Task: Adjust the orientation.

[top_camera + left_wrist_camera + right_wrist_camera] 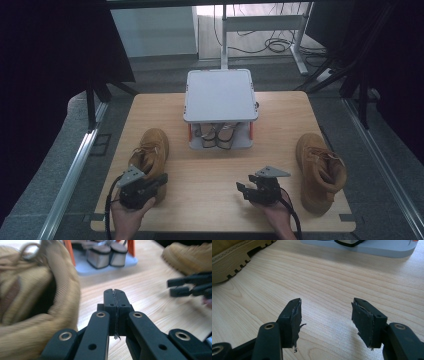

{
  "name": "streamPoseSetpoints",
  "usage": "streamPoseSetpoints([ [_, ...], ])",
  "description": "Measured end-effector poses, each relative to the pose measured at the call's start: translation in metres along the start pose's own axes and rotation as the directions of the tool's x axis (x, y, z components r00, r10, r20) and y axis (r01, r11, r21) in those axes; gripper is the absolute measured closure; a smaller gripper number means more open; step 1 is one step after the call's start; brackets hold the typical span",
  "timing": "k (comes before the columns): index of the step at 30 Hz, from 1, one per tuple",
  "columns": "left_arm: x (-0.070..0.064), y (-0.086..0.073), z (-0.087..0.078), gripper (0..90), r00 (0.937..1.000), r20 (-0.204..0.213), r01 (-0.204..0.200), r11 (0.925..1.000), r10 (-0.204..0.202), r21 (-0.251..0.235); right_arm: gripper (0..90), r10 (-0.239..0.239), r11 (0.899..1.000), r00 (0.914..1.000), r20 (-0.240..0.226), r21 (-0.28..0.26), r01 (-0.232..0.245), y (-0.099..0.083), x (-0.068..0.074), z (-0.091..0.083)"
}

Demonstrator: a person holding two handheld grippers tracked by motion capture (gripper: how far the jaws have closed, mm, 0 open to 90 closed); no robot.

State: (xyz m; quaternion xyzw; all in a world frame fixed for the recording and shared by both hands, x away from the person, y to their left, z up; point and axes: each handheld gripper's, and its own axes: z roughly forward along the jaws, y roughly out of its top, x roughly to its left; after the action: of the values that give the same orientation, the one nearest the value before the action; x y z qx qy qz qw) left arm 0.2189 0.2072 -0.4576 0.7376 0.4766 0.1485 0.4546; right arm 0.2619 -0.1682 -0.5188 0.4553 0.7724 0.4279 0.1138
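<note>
Two tan lace-up boots lie on the wooden table [210, 165]. The left boot [150, 150] is just ahead of my left gripper [161, 180], and the right boot [320, 170] lies to the right of my right gripper [246, 183]. In the left gripper view my left gripper [115, 291] is shut with nothing between its jaws, and the boot's collar [37, 302] is close on its left. In the right gripper view my right gripper [325, 308] stands open over bare wood, with a boot's lugged sole [234, 262] at the upper left.
A grey two-tier shoe rack [220, 95] with orange posts stands at the table's back middle, a pair of sandals [217, 135] on its lower shelf. The sandals [106, 256] and the rack base [372, 248] show ahead of each gripper. Beyond the table are desk legs and cables.
</note>
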Motion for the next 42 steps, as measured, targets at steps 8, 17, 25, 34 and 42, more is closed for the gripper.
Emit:
streamPoseSetpoints([
  [8,-0.009,-0.023,0.015,89.6,0.9946,-0.090,-0.050,0.9984,0.052,0.029,41.1,0.001,1.000,1.0000,0.002,0.000,-0.001,-0.001,0.000,0.001],
  [17,-0.012,-0.043,0.027,89.6,0.9846,-0.145,-0.086,0.9927,0.098,0.084,41.0,-0.006,1.000,1.0000,0.002,0.009,0.006,-0.001,0.002,0.002],
  [25,0.004,-0.047,0.026,89.7,0.9811,-0.181,-0.056,0.9961,0.067,0.068,41.0,-0.004,1.000,1.0000,0.002,0.015,0.004,-0.002,0.001,0.002],
  [34,0.008,-0.048,0.020,89.8,0.9804,-0.184,-0.058,0.9953,0.071,0.077,41.0,-0.004,1.000,1.0000,0.006,0.013,0.004,-0.002,0.000,0.001],
  [42,0.021,-0.056,0.004,89.8,0.9802,-0.194,-0.025,0.9974,0.038,0.067,41.3,0.001,1.000,1.0000,0.010,0.014,-0.001,-0.003,-0.003,0.001],
])
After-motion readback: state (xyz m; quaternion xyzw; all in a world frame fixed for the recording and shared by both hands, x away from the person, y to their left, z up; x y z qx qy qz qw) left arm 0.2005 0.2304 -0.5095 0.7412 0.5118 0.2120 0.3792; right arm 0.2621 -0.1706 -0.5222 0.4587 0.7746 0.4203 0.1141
